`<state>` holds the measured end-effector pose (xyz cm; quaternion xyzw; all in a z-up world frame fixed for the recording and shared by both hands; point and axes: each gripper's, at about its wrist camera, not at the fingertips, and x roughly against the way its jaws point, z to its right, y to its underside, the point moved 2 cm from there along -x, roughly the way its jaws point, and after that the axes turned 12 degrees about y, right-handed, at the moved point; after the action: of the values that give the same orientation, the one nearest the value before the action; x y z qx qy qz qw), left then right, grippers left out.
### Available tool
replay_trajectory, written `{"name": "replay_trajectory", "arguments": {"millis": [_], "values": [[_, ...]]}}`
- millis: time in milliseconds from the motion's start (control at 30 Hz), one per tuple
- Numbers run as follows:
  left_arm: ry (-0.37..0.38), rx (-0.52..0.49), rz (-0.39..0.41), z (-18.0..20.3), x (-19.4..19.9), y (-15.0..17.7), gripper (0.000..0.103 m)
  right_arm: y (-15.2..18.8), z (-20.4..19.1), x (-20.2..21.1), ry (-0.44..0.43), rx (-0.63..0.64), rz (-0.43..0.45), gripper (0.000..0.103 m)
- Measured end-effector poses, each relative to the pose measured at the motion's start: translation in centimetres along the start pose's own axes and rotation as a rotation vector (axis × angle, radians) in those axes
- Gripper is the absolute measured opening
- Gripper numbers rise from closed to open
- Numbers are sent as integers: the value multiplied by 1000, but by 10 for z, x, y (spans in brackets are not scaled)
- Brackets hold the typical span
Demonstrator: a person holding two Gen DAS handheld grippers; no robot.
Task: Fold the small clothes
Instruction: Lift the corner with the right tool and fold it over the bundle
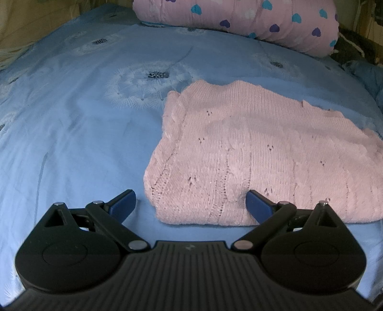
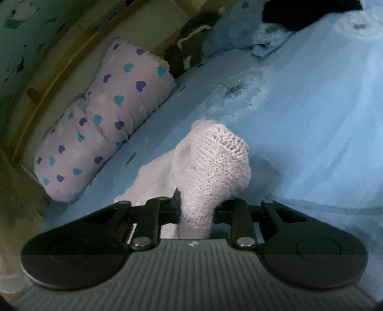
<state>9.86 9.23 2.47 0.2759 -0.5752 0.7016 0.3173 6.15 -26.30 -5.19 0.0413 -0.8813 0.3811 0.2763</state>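
We see a pink knit sweater lying partly folded on a blue sheet printed with dandelions. From the left wrist it sits right of centre, its near edge close to the tool.

Left gripper: jaws spread wide, nothing pinched. Its left blue pad is over bare sheet just beside the sweater's near corner; its right pad lies against the knit near the front edge. We cannot tell whether that pad presses the cloth or only overlaps it in view.

Right gripper: jaws drawn in and pinching a bunch of the sweater. The knit is squeezed narrow between the fingers and bulges out in a rounded lump beyond them. More of the garment trails off to the left, down toward the sheet.

Behind the sweater we note a rolled pink quilt with blue and purple hearts, lying along the far edge of the bed. In the right wrist view the same quilt sits left of the lifted knit, against a wooden frame. Some dark cloth lies past its end.
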Motion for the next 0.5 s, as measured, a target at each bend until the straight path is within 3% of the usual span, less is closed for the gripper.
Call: {"name": "replay_trajectory", "arguments": {"millis": [500], "values": [[-32, 65, 49, -28, 19, -9, 100, -16, -52, 28, -64, 213, 92, 23]]}}
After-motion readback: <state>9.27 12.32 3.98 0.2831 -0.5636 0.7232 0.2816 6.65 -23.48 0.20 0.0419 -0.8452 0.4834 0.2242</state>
